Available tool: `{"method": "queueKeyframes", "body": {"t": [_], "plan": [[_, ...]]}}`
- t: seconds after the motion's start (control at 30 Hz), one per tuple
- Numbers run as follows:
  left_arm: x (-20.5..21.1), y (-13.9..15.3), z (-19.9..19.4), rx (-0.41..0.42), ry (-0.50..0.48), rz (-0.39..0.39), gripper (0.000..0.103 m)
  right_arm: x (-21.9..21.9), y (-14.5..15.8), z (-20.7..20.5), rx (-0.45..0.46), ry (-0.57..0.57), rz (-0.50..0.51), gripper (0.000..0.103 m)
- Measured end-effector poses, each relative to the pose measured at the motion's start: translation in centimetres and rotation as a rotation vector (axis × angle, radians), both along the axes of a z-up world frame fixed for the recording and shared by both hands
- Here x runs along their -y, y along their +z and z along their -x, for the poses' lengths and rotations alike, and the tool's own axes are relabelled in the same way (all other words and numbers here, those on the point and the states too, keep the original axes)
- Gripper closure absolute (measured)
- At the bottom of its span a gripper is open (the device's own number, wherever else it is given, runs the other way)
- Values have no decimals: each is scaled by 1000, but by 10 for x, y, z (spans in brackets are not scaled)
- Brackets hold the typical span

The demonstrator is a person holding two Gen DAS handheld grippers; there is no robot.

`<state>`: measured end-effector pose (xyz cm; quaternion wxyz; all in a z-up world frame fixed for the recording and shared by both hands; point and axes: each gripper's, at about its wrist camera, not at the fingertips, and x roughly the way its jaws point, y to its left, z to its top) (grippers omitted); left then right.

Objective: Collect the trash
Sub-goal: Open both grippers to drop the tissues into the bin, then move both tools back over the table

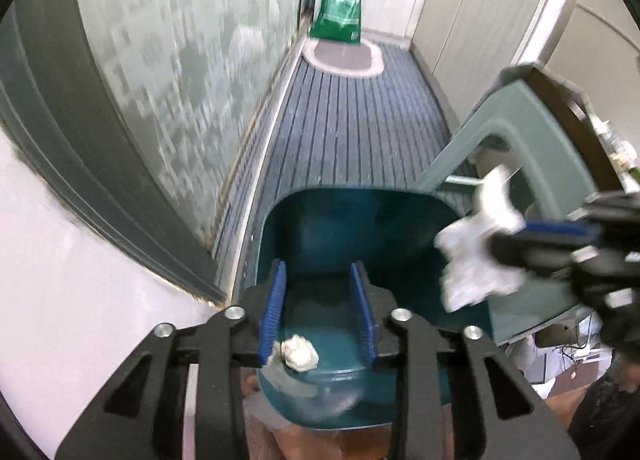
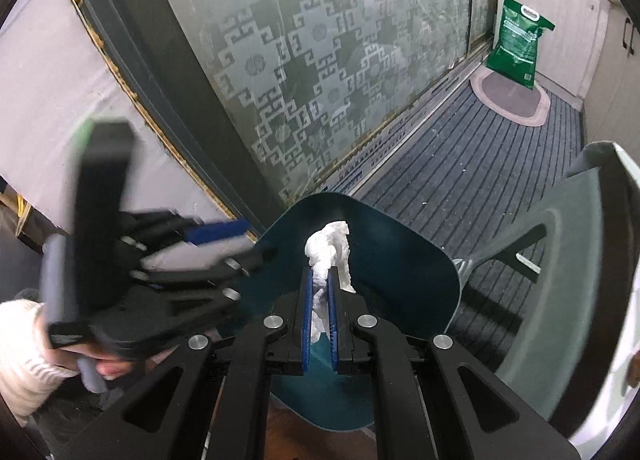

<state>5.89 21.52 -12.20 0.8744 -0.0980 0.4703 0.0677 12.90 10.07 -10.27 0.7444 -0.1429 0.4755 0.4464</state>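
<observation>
The right gripper is clamped on a crumpled tissue over the teal bin, its base hidden; the left gripper, fingers apart, frames a paper wad.

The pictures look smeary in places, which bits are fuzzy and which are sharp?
Left wrist view: the right gripper and its tissue are blurred, the green bag is soft; the left gripper is sharp. Right wrist view: the left gripper is smeared, the tissue and glass door are crisp; straight edges bend.
</observation>
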Motion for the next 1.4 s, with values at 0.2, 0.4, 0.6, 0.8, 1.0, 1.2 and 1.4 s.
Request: {"method": "queueKeyframes", "body": {"t": [0.2, 0.4, 0.6, 0.8, 1.0, 1.2, 1.4], "plan": [[1, 39, 13, 116, 15, -20, 78, -3, -19, -3, -22, -2, 22, 96], [2, 77, 29, 216, 34, -27, 81, -15, -50, -3, -38, 3, 72, 96], [9, 96, 35, 258, 27, -12, 81, -23, -84, 0, 15, 9, 214, 96], [12, 106, 36, 286, 5, -1, 81, -23, -104, 12, 40, 42, 295, 39], [19, 124, 41, 328, -22, 24, 75, -21, -85, 22, 46, 52, 238, 39], [30, 154, 49, 409, -51, 23, 65, -14, -48, 26, 65, 58, 139, 39], [39, 181, 57, 498, -59, 23, 61, 7, 17, 34, 143, 41, 3, 39]]}}
